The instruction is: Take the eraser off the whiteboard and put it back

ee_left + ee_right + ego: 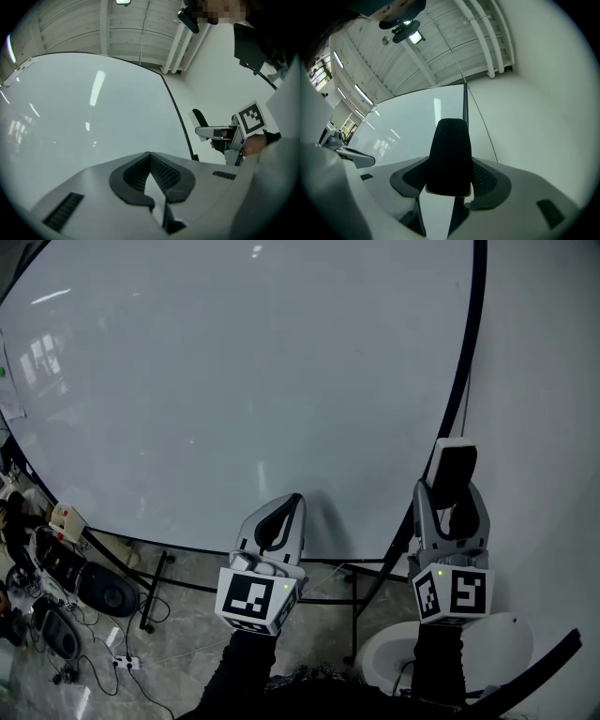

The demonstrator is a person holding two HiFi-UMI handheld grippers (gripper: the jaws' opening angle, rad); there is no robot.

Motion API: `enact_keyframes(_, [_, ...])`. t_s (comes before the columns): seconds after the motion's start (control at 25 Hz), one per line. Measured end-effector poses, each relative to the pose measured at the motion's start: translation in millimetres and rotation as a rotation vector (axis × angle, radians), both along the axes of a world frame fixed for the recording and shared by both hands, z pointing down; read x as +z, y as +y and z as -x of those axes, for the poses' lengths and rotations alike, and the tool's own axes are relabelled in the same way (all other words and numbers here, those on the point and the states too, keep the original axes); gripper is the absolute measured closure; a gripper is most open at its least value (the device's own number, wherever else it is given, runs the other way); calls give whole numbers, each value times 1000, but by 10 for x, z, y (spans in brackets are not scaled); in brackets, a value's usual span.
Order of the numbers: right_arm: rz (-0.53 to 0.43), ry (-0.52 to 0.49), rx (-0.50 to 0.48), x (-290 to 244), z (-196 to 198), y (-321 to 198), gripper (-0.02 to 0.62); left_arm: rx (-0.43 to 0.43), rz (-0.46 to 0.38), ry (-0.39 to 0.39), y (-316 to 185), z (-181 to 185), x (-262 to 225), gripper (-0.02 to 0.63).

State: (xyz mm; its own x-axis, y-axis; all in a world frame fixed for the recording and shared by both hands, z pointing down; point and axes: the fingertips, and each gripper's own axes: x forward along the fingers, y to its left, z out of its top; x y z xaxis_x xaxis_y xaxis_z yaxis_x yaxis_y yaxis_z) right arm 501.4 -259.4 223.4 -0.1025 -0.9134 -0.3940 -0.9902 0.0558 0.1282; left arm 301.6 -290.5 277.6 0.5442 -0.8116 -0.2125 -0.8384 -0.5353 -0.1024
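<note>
The whiteboard (234, 381) fills most of the head view, its surface blank. My right gripper (453, 495) is shut on the eraser (452, 472), a white block with a black felt face, held off the board just right of its dark right edge (466, 362). In the right gripper view the eraser (450, 157) stands upright between the jaws, felt side toward the camera. My left gripper (278, 524) is shut with nothing in it, low in front of the board's bottom edge. From the left gripper view the right gripper and eraser (200, 123) show beyond the board's edge.
A plain white wall (544, 427) lies right of the board. Below are the board's black stand legs (155, 582), cables and gear on the floor at left (56, 587), and a round white object (469, 643) at lower right.
</note>
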Motion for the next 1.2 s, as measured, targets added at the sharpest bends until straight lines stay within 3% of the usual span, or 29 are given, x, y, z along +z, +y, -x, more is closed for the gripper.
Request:
enact_keyframes(0.52, [14,-34,-22,73,-102,156,325,14,-9,-78,99,-220,47,600])
enact_keyframes(1.2, [0,-8,-64,-70,-154,468,325,-20,-34,-79,450,-368,-139,601])
